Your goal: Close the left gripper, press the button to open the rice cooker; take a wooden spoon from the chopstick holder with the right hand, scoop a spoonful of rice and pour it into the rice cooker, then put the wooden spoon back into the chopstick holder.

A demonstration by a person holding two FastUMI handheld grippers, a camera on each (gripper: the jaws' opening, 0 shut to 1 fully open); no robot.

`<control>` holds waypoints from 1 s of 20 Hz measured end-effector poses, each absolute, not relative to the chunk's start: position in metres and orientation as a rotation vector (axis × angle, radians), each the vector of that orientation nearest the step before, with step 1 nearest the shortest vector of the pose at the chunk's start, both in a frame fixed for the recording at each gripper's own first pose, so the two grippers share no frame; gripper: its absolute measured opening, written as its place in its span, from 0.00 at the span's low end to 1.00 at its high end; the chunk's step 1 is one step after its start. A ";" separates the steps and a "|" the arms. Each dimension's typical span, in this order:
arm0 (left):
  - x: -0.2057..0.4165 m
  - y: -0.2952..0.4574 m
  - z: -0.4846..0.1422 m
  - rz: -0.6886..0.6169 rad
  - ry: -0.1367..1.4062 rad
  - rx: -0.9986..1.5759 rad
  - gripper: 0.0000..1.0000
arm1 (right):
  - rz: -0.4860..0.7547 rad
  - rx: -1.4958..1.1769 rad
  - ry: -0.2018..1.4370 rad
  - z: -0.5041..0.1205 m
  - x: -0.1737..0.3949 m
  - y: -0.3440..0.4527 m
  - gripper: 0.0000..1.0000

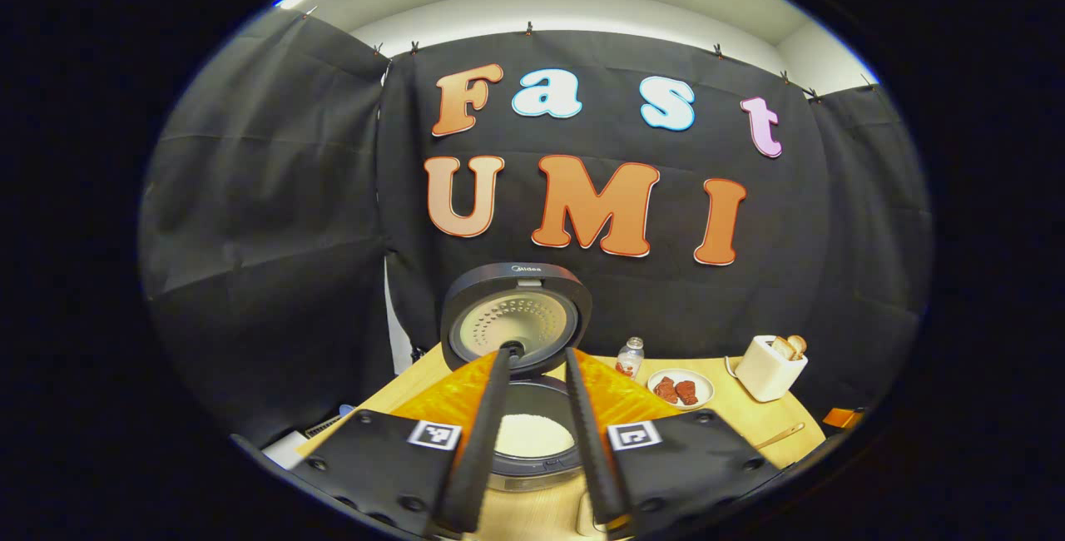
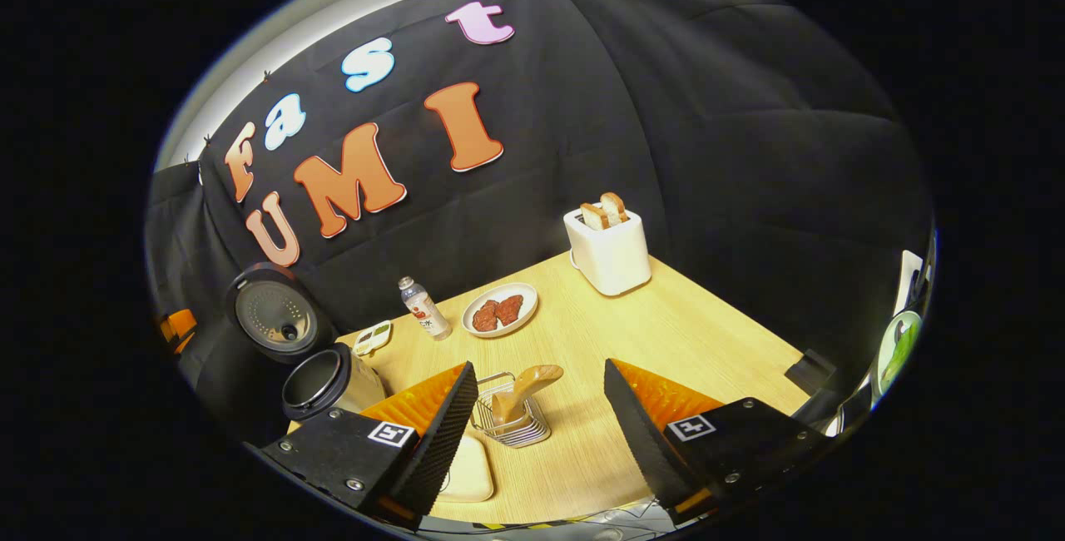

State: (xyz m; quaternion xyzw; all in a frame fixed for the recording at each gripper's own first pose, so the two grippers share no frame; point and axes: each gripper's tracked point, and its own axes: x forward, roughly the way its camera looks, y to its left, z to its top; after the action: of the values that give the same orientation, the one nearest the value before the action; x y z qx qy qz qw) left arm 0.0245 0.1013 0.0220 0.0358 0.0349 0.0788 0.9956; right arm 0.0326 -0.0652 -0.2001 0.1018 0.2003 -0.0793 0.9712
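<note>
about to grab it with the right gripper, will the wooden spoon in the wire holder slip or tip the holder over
The wooden spoon looks rigid, so it probably won't flex. It leans in the small wire chopstick holder, which looks light, so a sideways pull may tip or drag it. Its smooth-looking handle might slip; the open right gripper should probably lift straight up.

A light wooden desk point(image 2: 666, 333) carries the open rice cooker point(image 2: 320, 379) at its left end, a small dish point(image 2: 372, 337), a bottle point(image 2: 423, 308), a plate of red pieces point(image 2: 499, 310), a white toaster point(image 2: 609, 251) holding bread, and the wire chopstick holder point(image 2: 509, 420) with the wooden spoon point(image 2: 524, 387) near the front
</note>
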 end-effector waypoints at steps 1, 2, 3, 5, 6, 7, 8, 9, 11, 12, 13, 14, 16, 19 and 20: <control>0.023 0.105 0.022 0.166 0.069 0.068 0.62 | -0.159 0.199 0.415 -0.208 0.038 -0.065 0.95; 0.021 0.109 0.022 0.175 0.065 0.067 0.71 | -0.161 0.177 0.427 -0.218 0.043 -0.065 0.95; 0.018 0.114 0.024 0.186 0.059 0.066 0.80 | -0.161 0.153 0.441 -0.228 0.048 -0.066 0.94; 0.012 0.122 0.026 0.205 0.051 0.073 0.87 | -0.156 0.149 0.459 -0.239 0.055 -0.066 0.95; 0.009 0.130 0.024 0.229 0.057 0.087 0.94 | -0.155 0.161 0.465 -0.244 0.058 -0.065 0.95; 0.006 0.138 0.022 0.248 0.066 0.099 1.00 | -0.154 0.166 0.471 -0.248 0.063 -0.064 0.95; 0.003 0.142 0.022 0.262 0.075 0.105 1.00 | -0.152 0.160 0.474 -0.255 0.068 -0.062 0.95; 0.001 0.145 0.022 0.269 0.082 0.105 1.00 | -0.148 0.158 0.477 -0.259 0.073 -0.060 0.94; -0.003 0.155 0.019 0.301 0.100 0.116 1.00 | -0.136 0.182 0.496 -0.266 0.080 -0.054 0.89; -0.005 0.162 0.017 0.320 0.107 0.126 1.00 | -0.130 0.194 0.507 -0.271 0.083 -0.052 0.85; -0.006 0.165 0.017 0.329 0.112 0.134 1.00 | -0.133 0.207 0.506 -0.272 0.088 -0.051 0.78; -0.007 0.166 0.016 0.333 0.115 0.142 1.00 | -0.146 0.221 0.493 -0.271 0.093 -0.052 0.74; -0.008 0.170 0.018 0.339 0.113 0.152 1.00 | -0.140 0.254 0.494 -0.269 0.100 -0.048 0.53; -0.006 0.170 0.016 0.335 0.114 0.144 1.00 | -0.085 0.304 0.502 -0.264 0.107 -0.030 0.39; -0.006 0.172 0.014 0.334 0.116 0.140 1.00 | -0.069 0.312 0.507 -0.264 0.109 -0.024 0.35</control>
State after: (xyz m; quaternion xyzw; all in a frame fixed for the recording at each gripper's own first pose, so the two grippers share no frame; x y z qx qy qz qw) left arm -0.0058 0.1715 0.0143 0.0695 0.0577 0.1662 0.9819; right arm 0.1093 -0.0241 -0.2640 0.1536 0.2499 -0.0340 0.9554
